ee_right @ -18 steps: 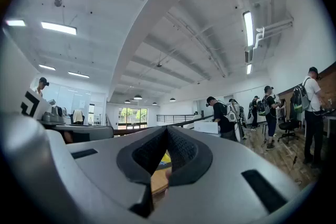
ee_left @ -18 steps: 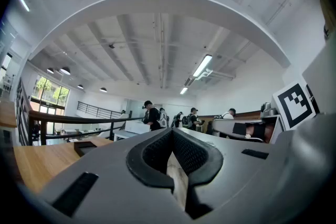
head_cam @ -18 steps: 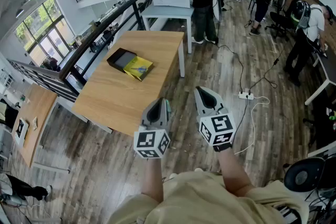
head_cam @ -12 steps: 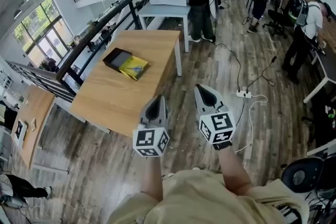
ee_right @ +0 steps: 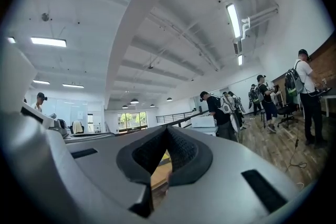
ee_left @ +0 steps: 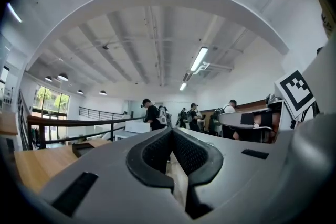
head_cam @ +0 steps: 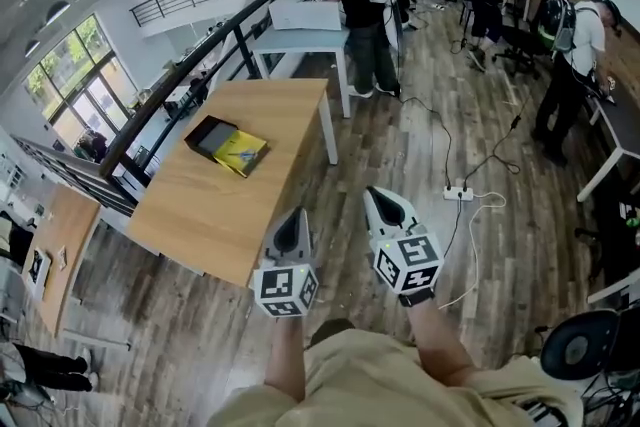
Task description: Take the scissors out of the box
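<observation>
Head view, looking steeply down: a person stood just off the near edge of a wooden table (head_cam: 205, 215), holding both grippers level over the floor, short of the tabletop. The left gripper (head_cam: 292, 215) and right gripper (head_cam: 376, 193) were both clenched, pads together w/ nothing between them. The box (head_cam: 203, 134), black and open, sat toward the table's far end, well apart from both grippers. A yellow pack (head_cam: 242, 154) lay against the box's near side. It probably carried the scissors, but they were too small to make out from here. Risks, as judgement: w/ jaws clamped, a reach to the table's far end would only nudge the box unless one gripper opened first. The box looked light, so pulling w/o the other gripper bracing it could drag it across the tabletop. Scissors lying flat on a thin pack could lift pack and all, or slip out. A power strip (head_cam: 458, 194) and its cables lay on the floor right of the table, a snag if the person stepped that way.
</observation>
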Tool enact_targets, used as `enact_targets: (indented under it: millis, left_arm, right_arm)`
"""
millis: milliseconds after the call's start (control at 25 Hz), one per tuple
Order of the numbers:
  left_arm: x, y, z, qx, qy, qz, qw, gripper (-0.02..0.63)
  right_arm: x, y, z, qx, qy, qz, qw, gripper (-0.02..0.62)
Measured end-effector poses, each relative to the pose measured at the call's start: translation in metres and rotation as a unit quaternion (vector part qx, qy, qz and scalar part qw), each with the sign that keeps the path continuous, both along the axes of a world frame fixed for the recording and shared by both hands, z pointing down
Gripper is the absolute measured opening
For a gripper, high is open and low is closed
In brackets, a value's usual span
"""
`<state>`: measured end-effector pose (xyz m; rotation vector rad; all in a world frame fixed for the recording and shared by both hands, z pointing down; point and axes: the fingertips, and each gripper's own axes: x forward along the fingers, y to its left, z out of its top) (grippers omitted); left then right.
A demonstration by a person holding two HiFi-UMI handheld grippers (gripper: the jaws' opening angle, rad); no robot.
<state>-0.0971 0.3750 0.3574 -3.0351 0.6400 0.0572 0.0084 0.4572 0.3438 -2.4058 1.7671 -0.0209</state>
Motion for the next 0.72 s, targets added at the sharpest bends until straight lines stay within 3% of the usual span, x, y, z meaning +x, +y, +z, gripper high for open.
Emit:
enact_targets:
  millis: [360, 720]
  left_arm:
    - [0.035, -0.027, 0.003, 0.0, 0.003, -0.007, 1.0, 0.011]
    - [0.071, -0.134, 0.011, -0.007, 0.018, -0.032, 0.9993, 0.011]
  right_arm:
    - [0.02, -0.037, 0.012, -0.005, 0.02, -0.03, 0.999, 0.011]
    - [0.05, -0.15, 0.026, -0.019, 0.026, -0.069, 0.997, 0.011]
